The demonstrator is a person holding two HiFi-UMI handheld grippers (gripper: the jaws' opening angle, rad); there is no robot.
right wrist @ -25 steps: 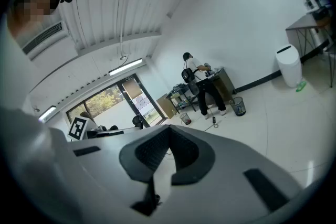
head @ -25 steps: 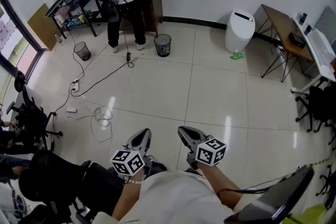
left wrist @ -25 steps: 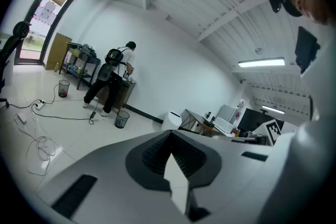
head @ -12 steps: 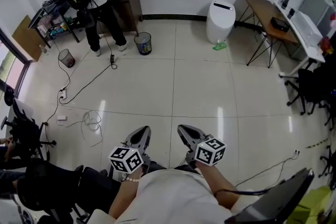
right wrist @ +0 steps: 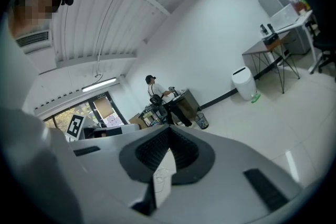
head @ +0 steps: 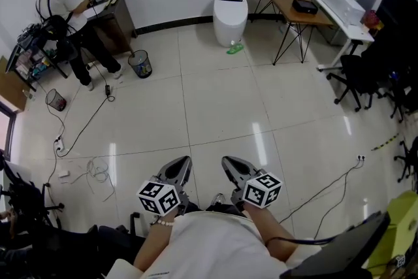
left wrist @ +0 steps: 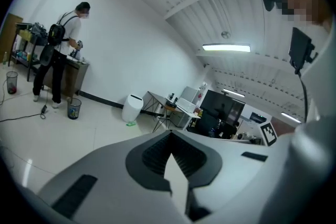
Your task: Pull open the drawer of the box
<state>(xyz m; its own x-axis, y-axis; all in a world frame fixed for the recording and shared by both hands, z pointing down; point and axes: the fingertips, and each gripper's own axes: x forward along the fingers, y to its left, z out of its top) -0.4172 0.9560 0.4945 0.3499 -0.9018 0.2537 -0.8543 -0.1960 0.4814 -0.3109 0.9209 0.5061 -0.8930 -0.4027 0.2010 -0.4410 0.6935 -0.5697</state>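
Pale glossy floor tiles [head: 215, 108] fill the head view of an open office, with a white cylindrical bin [head: 230, 10] by the far wall and a person [head: 59, 3] standing at a dark cabinet [head: 111, 26]. Noted: the left gripper [head: 175, 168] and the right gripper [head: 232, 166] sit side by side, close against the holder's white-shirted torso [head: 215, 245], aimed forward over bare floor. This reads as a carrying posture, with the task not begun. Each gripper view shows its own jaws pressed together, nothing between them. Both gripper views tilt upward and add the ribbed ceiling [right wrist: 121, 2] and strip lights [left wrist: 226, 48], which the head view lacks. No drawer box appears in any view, so its location cannot be stated.
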